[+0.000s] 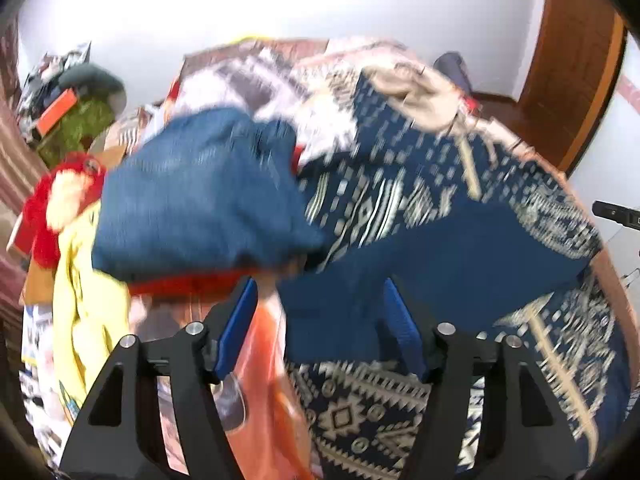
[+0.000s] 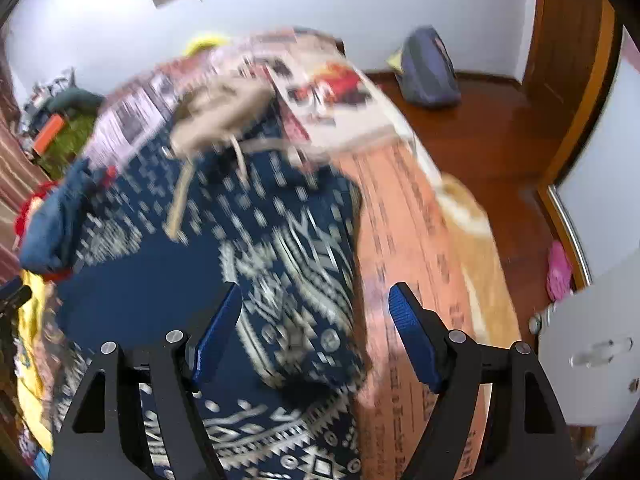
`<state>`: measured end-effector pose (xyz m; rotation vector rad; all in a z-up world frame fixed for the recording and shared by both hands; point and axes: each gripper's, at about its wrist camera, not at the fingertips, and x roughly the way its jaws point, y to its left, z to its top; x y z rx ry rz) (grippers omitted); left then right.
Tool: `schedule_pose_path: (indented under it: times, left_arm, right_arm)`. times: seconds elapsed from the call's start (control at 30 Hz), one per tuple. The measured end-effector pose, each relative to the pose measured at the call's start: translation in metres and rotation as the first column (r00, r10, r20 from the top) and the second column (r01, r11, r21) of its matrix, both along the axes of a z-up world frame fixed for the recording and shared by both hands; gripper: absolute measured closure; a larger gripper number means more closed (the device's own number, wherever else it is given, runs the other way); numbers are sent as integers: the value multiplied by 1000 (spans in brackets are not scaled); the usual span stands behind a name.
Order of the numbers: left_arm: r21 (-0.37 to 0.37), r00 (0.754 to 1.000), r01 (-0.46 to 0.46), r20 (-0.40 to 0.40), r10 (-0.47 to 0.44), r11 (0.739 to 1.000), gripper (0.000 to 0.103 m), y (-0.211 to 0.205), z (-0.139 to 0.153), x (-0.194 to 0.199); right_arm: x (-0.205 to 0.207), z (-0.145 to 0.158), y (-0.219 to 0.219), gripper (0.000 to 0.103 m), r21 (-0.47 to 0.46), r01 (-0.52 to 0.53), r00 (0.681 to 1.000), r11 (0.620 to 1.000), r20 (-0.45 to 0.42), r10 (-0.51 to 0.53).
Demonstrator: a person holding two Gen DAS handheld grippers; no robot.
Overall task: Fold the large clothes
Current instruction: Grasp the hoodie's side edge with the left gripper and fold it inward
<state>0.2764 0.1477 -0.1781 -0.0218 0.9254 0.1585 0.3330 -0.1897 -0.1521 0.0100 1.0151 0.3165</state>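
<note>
White walls and a brown wooden floor (image 2: 480,128) surround a cluttered bed (image 2: 404,216). On it lies the navy garment with cream geometric print (image 2: 280,248), apparently folded, though blur hides its edges. Left hand-held gripper (image 1: 320,300) and right hand-held gripper (image 2: 316,304) both hover above it, jaws wide, holding nothing. Beside it sits a folded blue denim piece (image 1: 200,196).
</note>
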Motion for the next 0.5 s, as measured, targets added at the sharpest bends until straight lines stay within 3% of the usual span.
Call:
schedule_pose_path:
  times: [0.23,0.5]
  left_arm:
    - [-25,990,98,100,-95,995,33,-20,45,55]
    - [13,985,140,96,-141,990,28,-36,54,140]
  right_arm:
    - [22,56,27,27,64,-52,991,997,129,43]
    - [61,79,65,20,80,-87,975,993,213,68]
